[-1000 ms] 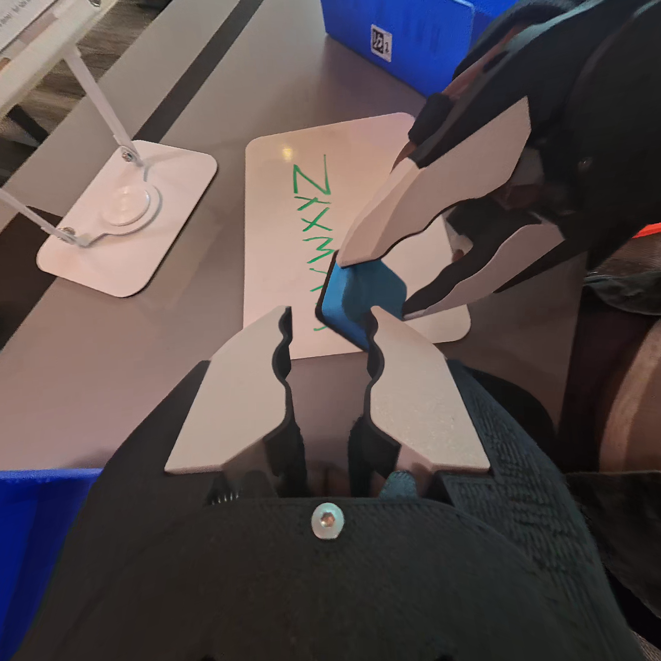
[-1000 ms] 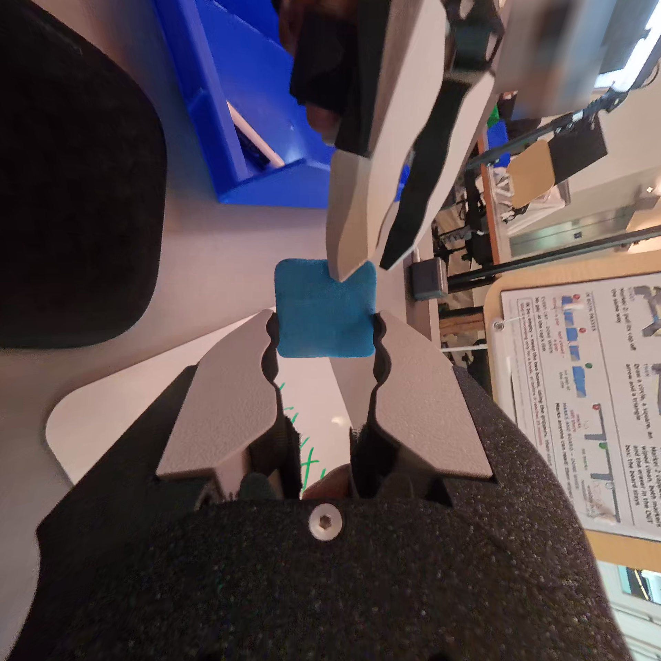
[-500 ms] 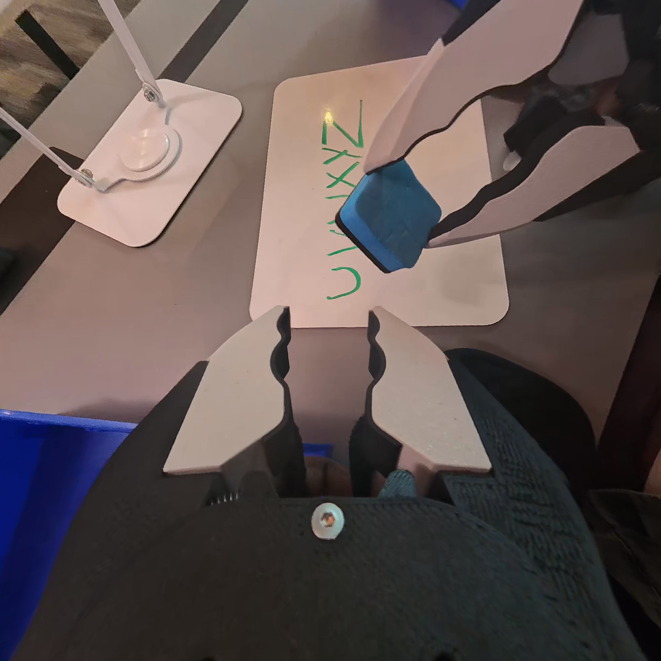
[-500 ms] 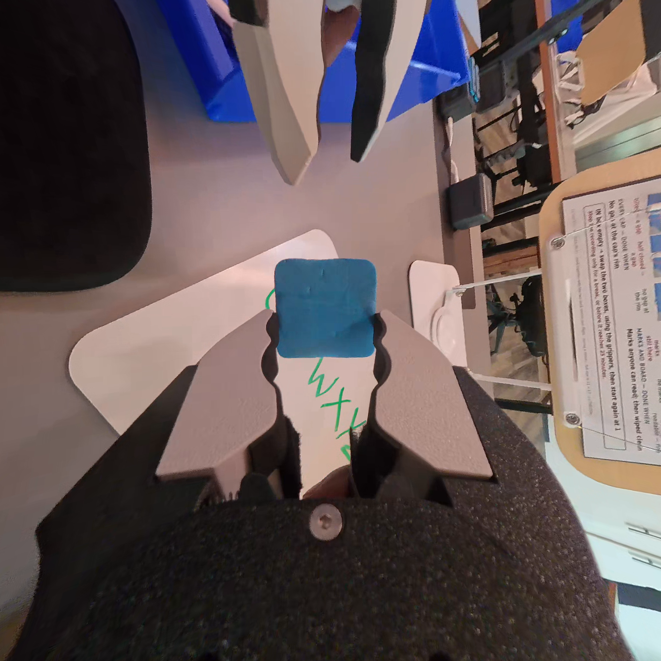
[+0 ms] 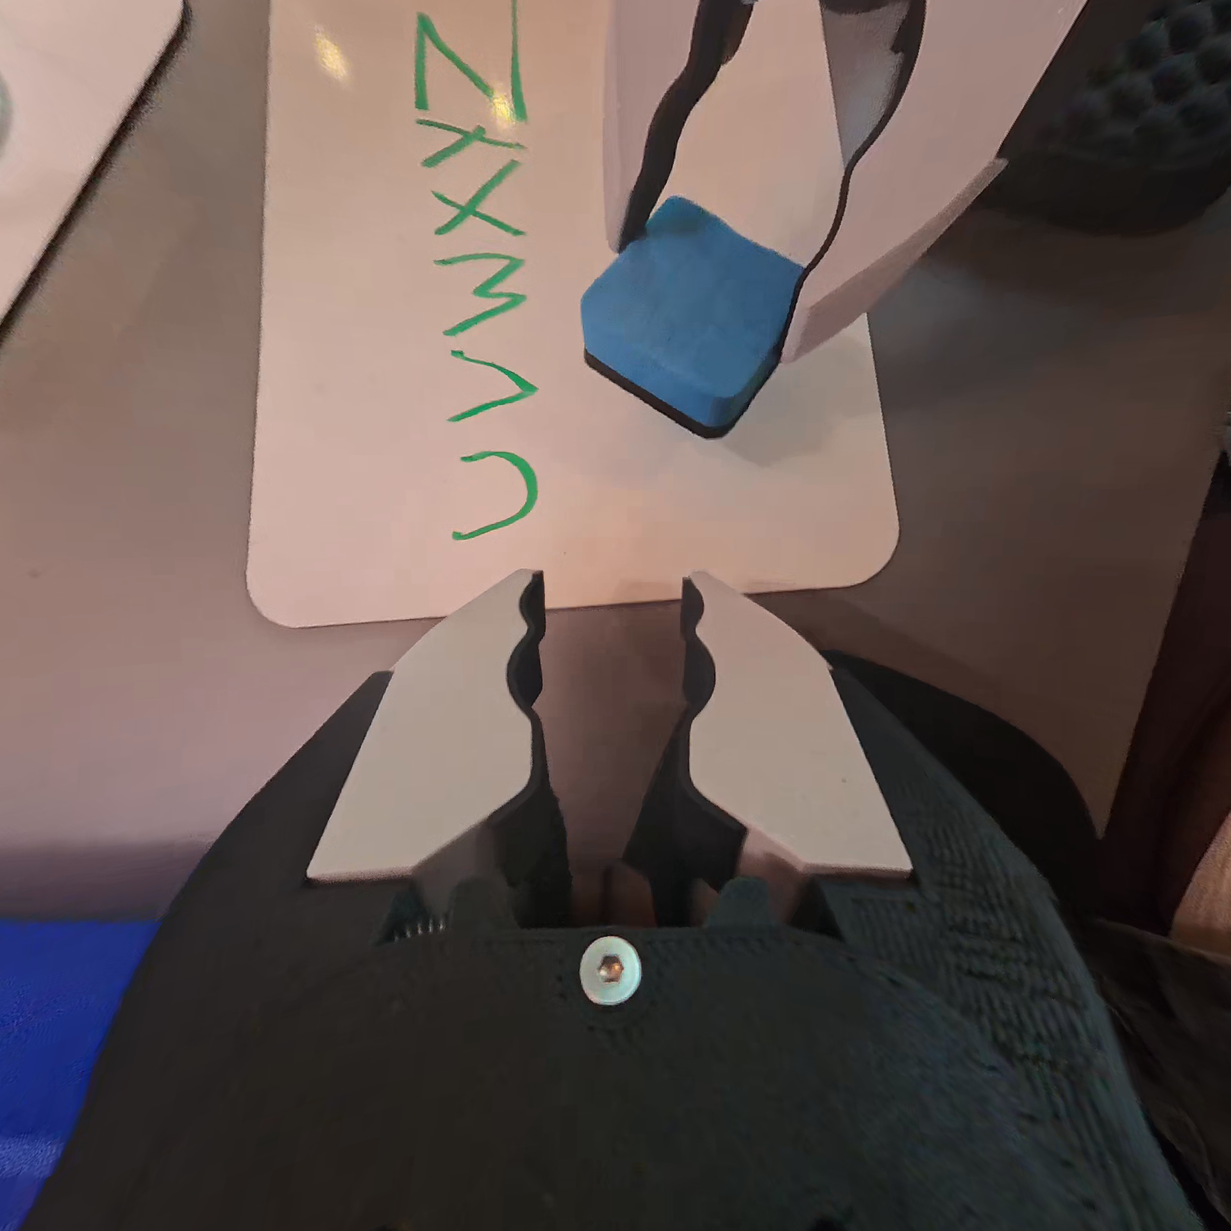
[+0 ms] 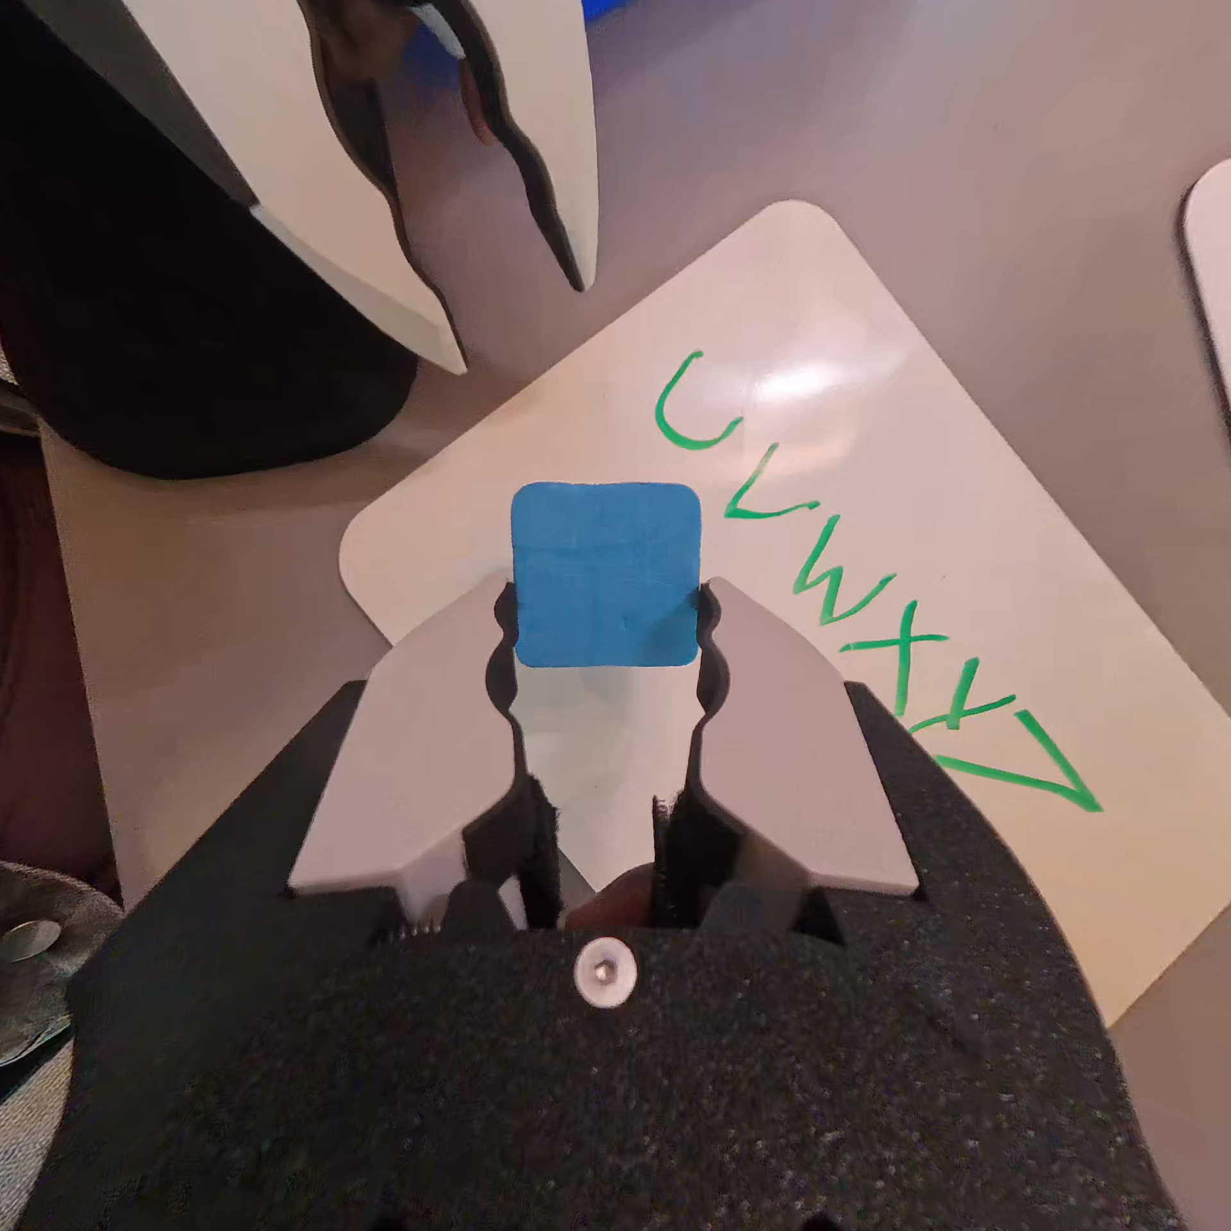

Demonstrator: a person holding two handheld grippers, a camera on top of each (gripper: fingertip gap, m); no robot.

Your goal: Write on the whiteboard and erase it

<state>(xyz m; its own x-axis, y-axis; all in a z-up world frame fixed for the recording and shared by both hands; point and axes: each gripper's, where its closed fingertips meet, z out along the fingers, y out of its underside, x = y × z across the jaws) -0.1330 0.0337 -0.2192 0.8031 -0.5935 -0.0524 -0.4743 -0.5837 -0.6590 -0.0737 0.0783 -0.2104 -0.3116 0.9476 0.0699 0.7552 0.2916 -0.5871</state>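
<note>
Gripping a blue eraser (image 6: 606,574) between its two grey fingers, the right gripper (image 6: 606,593) holds it over the near part of the whiteboard (image 6: 946,466); in the left wrist view the same eraser (image 5: 689,313) shows a thin black underside and sits tilted, its lower corner close to the board surface, though whether it touches cannot be told; a faint shadow lies under it on the whiteboard (image 5: 346,400); the right gripper (image 5: 716,286) comes in from the top of that view, fingertips clamped on opposite sides of the block; green marker writing (image 5: 486,286) runs in a single line along the board, just beside the eraser and not under it; same writing (image 6: 859,593) crosses the right wrist view diagonally, unsmudged; left gripper (image 5: 609,586) empty, jaws parted with a clear gap, tips hanging at the board's near edge; seen from the right wrist view, the left gripper (image 6: 519,320) points down past the board's corner, holding nothing; board lies flat on a grey table (image 5: 120,566); a white plate (image 5: 60,120) lies at far left, blurred; a blue bin (image 5: 60,1032) sits at the lower left corner.
</note>
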